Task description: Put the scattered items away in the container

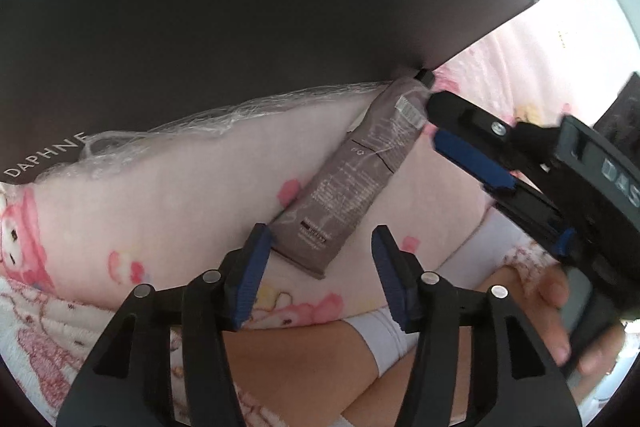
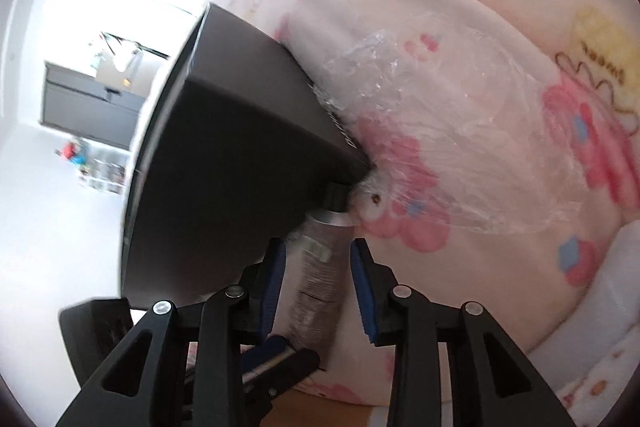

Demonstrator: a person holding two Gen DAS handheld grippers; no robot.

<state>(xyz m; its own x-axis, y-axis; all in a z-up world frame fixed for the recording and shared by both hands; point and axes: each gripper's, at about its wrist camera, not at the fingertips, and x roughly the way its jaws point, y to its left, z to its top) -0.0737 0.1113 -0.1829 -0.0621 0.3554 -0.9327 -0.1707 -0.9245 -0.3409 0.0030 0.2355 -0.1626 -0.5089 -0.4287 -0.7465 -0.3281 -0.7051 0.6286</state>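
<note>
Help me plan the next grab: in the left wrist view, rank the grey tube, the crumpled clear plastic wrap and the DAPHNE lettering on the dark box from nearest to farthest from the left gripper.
1. Grey tube: just ahead of the left gripper.
2. Clear plastic wrap: farther, upper left.
3. DAPHNE lettering: far left.

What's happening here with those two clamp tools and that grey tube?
A person is tidying with a handheld gripper in each hand. A grey tube lies on the pink patterned blanket, its cap against a dark box. The left gripper is open at the tube's flat end; the right gripper straddles its cap end, jaws not touching.
</note>
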